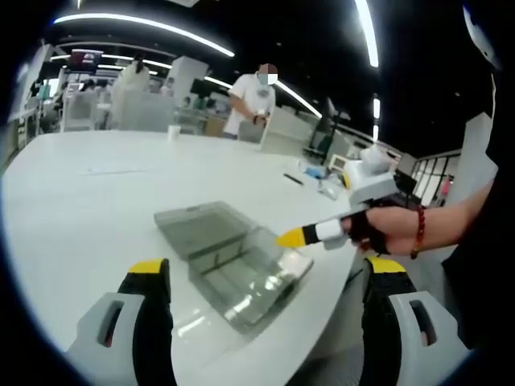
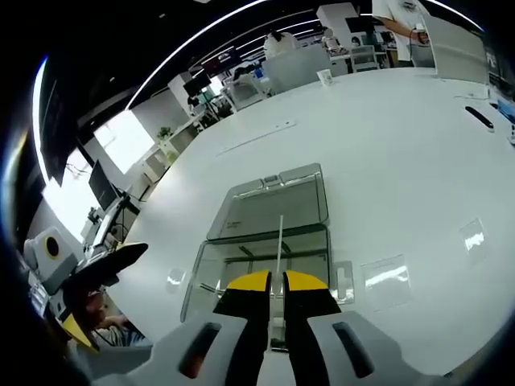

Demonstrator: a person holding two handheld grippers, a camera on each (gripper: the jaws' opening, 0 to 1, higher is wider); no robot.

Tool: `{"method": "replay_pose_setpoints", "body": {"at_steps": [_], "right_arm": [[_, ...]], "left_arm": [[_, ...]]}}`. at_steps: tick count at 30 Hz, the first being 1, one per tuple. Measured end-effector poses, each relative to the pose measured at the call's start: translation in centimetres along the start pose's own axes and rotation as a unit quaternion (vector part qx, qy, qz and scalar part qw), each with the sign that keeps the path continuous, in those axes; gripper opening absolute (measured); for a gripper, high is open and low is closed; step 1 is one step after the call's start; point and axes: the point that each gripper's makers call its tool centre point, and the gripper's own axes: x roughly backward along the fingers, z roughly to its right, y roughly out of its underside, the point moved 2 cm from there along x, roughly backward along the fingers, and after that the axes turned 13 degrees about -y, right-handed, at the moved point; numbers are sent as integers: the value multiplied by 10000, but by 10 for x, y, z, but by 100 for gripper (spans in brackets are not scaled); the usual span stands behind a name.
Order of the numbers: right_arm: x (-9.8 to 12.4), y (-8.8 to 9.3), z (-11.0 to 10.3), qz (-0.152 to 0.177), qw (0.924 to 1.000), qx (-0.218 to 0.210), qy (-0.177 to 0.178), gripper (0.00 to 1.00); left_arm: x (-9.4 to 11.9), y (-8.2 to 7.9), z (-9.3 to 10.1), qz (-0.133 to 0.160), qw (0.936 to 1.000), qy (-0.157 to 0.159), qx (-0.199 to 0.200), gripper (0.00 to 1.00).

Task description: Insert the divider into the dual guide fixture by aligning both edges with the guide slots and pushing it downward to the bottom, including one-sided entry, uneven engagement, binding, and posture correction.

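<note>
Clear divider (image 2: 280, 241) pinched, right hand-held gripper (image 2: 277, 281)

The fixture (image 2: 269, 233) sits on the table (image 2: 402, 145) (divider (image 2: 279, 241) standing inside it).

Bright and even indoors, lit by long white ceiling light strips (image 1: 145, 26) bending with fisheye distortion. Soft reflections across the glossy white table (image 2: 402, 137). Glare patches on the clear plastic box-shaped fixture (image 1: 233, 261). Strong daylight blown out at a window (image 2: 125, 137). Background blurred and soft; edges curved and darkened. Shadows faint.
</note>
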Motion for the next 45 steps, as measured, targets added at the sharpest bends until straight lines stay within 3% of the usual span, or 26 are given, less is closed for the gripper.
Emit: {"method": "replay_pose_setpoints", "body": {"at_steps": [11,45], "right_arm": [[-5,2,-6,-179,9985,514,74,1],[-19,10,-8,-429,9962,755,-25,1]], "left_arm": [[-1,-1,1,17,10000,19,48,97],[0,5,2,-78,9999,69,107,97]]}}
